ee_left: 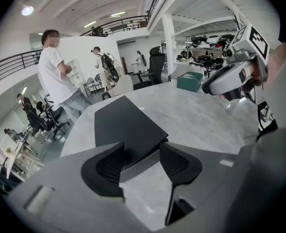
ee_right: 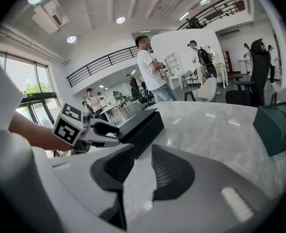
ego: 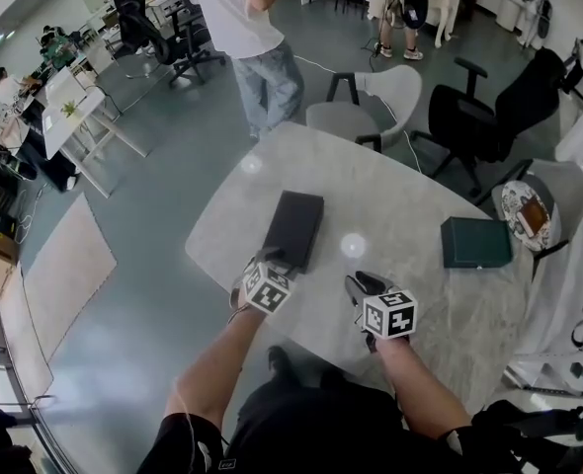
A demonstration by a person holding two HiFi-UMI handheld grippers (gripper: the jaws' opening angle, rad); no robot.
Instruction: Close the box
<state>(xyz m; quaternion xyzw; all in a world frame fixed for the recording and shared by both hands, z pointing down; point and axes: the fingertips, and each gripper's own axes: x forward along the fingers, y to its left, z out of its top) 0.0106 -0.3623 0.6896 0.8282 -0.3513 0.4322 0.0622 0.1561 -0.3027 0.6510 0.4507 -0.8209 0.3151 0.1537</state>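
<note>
A flat black box lies on the marble table with its lid down over the base. My left gripper is at the box's near end. In the left gripper view the box has its near corner between the jaws of the left gripper, which stand open around it, the pads close beside its edges. My right gripper hovers over bare table to the right of the box, open a little with nothing between its jaws. The right gripper view shows this gripper, the box and the left gripper.
A dark green box sits on the table's right side. Office chairs stand along the far edge, and a person stands beyond them. The table's near edge is right by my body.
</note>
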